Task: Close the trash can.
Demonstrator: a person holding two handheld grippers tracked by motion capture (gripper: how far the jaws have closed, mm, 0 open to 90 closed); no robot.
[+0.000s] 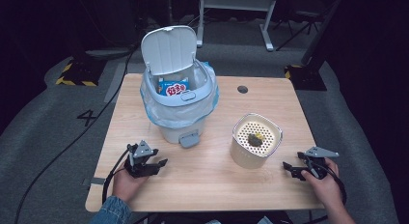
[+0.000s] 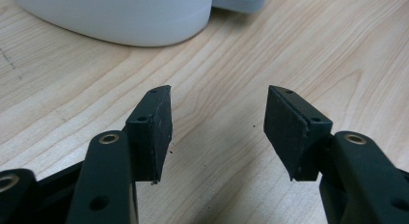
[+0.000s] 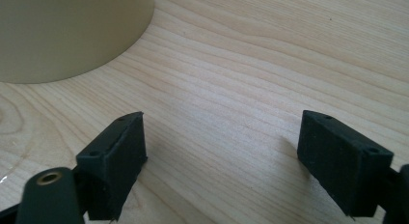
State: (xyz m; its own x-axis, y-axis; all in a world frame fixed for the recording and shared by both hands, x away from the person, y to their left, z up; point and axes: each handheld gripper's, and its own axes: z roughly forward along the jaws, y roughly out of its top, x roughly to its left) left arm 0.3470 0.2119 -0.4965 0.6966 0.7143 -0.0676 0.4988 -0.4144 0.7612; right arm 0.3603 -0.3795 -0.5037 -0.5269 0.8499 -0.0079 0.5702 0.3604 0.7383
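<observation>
The left tongs (image 1: pixel 155 166) and right tongs (image 1: pixel 290 169) are both wide apart and hold nothing, low over the light wooden desk (image 1: pixel 207 180). A white plastic bin with its lid up (image 1: pixel 178 84) stands ahead of the left tongs.

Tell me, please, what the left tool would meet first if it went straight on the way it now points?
Probably the white base of the pedal bin, which lies ahead and slightly left of the left tool over bare table; how much gap remains is hard to judge.

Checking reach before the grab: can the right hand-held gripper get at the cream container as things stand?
Probably yes. The right hand-held gripper rests open on the table beside the cream container, with bare wood between them.
</observation>
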